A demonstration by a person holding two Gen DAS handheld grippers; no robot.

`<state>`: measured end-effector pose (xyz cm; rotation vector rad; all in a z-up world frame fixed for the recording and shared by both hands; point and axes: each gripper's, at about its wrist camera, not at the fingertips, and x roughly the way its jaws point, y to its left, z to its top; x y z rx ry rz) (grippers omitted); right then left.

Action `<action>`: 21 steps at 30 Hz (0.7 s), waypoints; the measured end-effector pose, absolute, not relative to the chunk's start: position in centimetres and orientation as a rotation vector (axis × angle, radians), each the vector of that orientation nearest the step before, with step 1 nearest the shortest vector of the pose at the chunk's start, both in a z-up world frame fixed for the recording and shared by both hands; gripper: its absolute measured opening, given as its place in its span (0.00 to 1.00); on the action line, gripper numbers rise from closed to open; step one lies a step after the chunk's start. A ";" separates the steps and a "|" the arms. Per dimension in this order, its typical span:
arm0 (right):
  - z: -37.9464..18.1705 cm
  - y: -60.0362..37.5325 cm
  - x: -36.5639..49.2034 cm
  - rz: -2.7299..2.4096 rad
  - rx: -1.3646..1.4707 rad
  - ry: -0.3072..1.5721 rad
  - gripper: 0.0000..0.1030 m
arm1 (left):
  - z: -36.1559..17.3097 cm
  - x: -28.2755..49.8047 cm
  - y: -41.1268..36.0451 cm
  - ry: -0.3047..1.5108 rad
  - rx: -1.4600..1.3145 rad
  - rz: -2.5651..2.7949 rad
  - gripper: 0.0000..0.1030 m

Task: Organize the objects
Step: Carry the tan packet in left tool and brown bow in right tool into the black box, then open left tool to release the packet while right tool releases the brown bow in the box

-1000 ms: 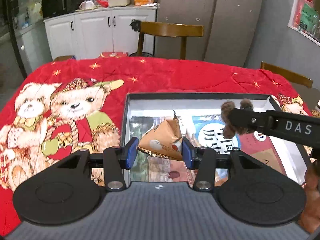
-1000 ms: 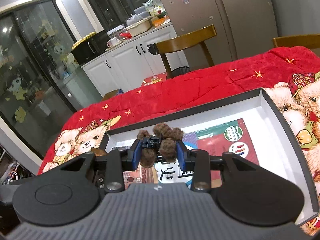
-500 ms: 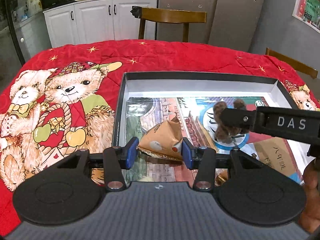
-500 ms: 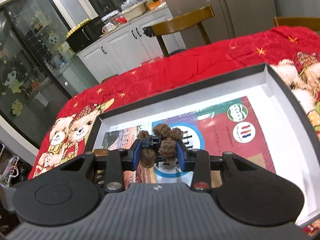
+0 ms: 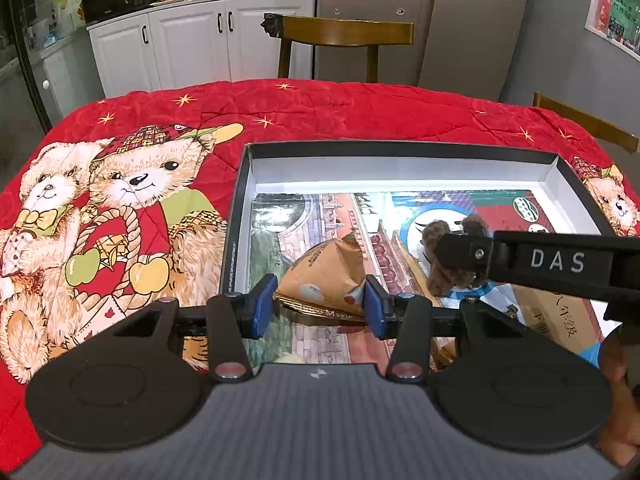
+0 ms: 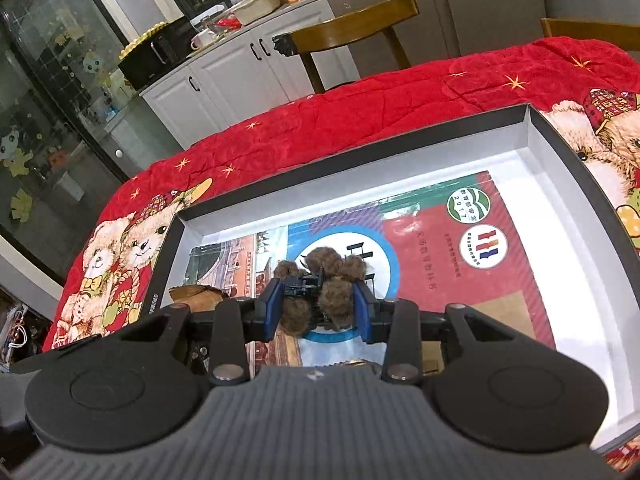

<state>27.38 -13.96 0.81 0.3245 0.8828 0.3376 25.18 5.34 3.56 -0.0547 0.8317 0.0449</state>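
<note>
Left tool [image 5: 320,306] clamped on one tan snack packet [image 5: 326,280], held over near-left part of shallow box [image 5: 400,150] on bench. Right tool [image 6: 318,312] pinched on one furry brown hair clip [image 6: 324,280] (black plastic teeth showing), over box middle.

Risks, as I judge: packet is soft and crinkly, could slip or crush if squeezed harder; tools sit close together, could knock on release; a drop from height might send clip off the printed book [image 6: 440,240] lining box floor.

Count: one packet, one clip, one box, two tools.
</note>
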 end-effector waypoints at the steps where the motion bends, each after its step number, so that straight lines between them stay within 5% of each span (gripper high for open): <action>1: 0.8 -14.1 27.4 0.334 0.339 0.883 0.41 | 3.5 25.2 5.3 0.830 -0.053 0.045 0.51; 6: 0.8 -14.1 27.4 0.340 0.340 0.890 0.42 | 3.4 25.4 5.5 0.828 -0.062 0.048 0.51; 9: 0.8 -14.2 27.5 0.340 0.351 0.896 0.47 | 3.4 25.5 5.6 0.833 -0.069 0.051 0.52; 11: 0.9 -14.4 27.6 0.341 0.365 0.909 0.60 | 3.4 25.5 5.8 0.838 -0.075 0.051 0.52; 21: 3.3 -15.4 27.0 0.399 0.424 0.861 0.74 | 5.7 24.8 7.3 0.792 -0.142 0.056 0.56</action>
